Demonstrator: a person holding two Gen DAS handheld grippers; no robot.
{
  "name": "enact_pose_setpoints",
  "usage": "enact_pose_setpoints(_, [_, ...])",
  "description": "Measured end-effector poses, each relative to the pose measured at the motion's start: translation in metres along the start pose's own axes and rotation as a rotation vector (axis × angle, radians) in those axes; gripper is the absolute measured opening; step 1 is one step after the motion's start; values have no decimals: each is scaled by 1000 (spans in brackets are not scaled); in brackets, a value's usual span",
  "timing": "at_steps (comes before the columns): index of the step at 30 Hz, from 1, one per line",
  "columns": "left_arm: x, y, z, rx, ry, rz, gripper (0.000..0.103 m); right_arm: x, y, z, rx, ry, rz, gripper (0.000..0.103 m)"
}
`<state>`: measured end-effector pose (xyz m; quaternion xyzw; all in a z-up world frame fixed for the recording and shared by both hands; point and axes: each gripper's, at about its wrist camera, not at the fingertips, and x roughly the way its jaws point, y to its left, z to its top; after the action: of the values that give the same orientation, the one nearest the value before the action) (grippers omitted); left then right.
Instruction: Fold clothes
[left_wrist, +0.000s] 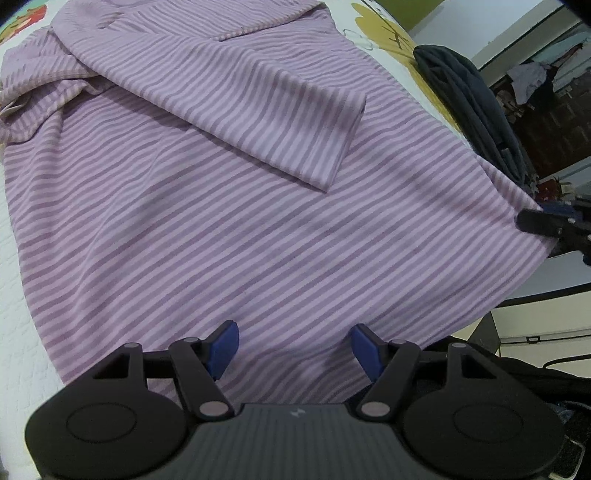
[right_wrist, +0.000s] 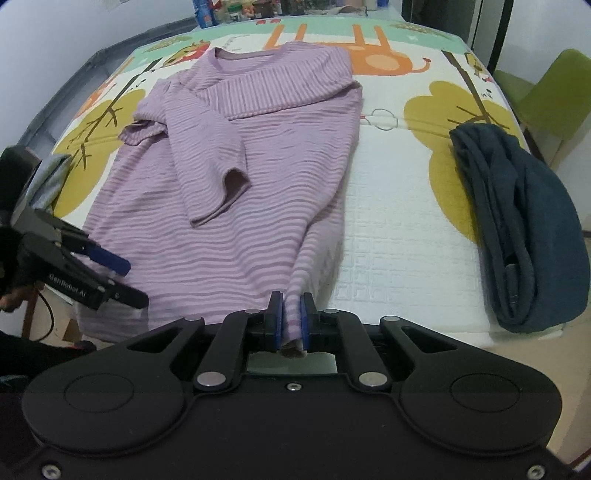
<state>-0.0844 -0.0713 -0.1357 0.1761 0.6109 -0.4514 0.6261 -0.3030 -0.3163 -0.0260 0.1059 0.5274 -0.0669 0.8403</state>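
Pinching the near hem corner of the striped lilac shirt (right_wrist: 236, 206), the right gripper (right_wrist: 291, 319) is clenched on a gathered tuck of fabric, which rises from the mat to its blue pads (right_wrist: 303, 325) in a taut ridge. Left gripper (right_wrist: 122, 278) hangs released at the opposite near corner, jaws apart over the hem with nothing between them. Shirt lies flat on the printed play mat (right_wrist: 388, 206) covering the desk, neck away from the person, hem at the near edge; one short sleeve (right_wrist: 207, 166) is folded in over the body, the other is bunched at the far left. Judgement: thin, ribbed knit, light and limp, no stiffness of its own, so it will sag and drag wherever it is unsupported, and a one-corner lift skews it. Best hold looks like both hem corners, pinched through both layers, and kept level. Farther right, well apart from the shirt, a dark blue garment (right_wrist: 524, 229) sits already folded. Bottles and jars (right_wrist: 236, 11) stand beyond the mat's far edge.
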Motion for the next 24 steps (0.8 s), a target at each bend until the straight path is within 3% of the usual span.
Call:
enact_pose_setpoints(3, [-2, 4, 0, 5, 3, -5, 70, 7, -1, -4, 14, 39, -19, 9])
enact_pose_setpoints(6, [-4, 5, 1, 16, 9, 5, 70, 21, -11, -8, 71, 123, -65, 21])
enact_pose_setpoints(8, [-3, 3, 1, 28, 15, 17, 70, 27, -18, -11, 102, 161, -91, 22])
enact_pose_setpoints(19, [-5, 9, -1, 15, 20, 50, 70, 22, -43, 6, 199, 54, -104, 24])
enact_pose_setpoints(24, [-9, 15, -5, -7, 10, 83, 69, 47, -60, 13, 249, 81, -115, 24])
